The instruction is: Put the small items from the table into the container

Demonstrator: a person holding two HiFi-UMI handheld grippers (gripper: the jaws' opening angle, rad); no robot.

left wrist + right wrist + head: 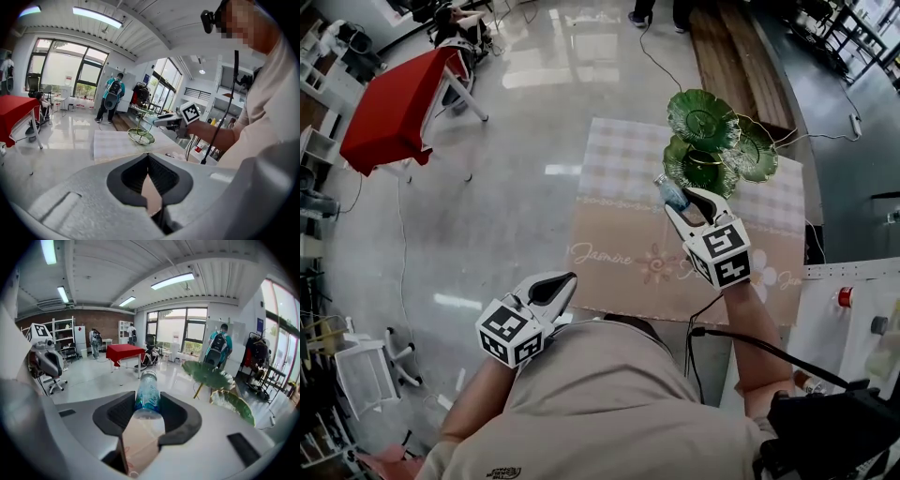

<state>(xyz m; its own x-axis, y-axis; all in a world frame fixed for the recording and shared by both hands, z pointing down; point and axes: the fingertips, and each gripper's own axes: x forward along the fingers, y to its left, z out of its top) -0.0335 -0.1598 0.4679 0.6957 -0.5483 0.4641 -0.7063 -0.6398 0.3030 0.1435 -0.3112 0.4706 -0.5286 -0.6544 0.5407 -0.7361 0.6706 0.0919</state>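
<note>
The right tool (677, 199) is clamped on a small clear bottle (147, 397) with a blue label; the bottle lies lengthwise between its 2 pads, with its cap end sticking out past the tips. Just ahead of this tool and a little to its right stands the green leaf-dish stand (705, 141), with 3 leaf-shaped dishes on a thin stem; bottle and stand do not touch. The left tool (560, 284) has its jaws closed together with nothing between them; it hangs well back from the right tool and to its left, off the near edge of the surface (619, 234).

The surface lies below the right tool, under a cloth that is checked at its far end and beige with a flower print nearer the person. Far to the left of the left tool stands a red table (394, 103) on a glossy grey floor (506, 187). Ahead of the right tool the room has tall windows (176, 329), strip lights on the ceiling and a person with a teal backpack (218, 350).
</note>
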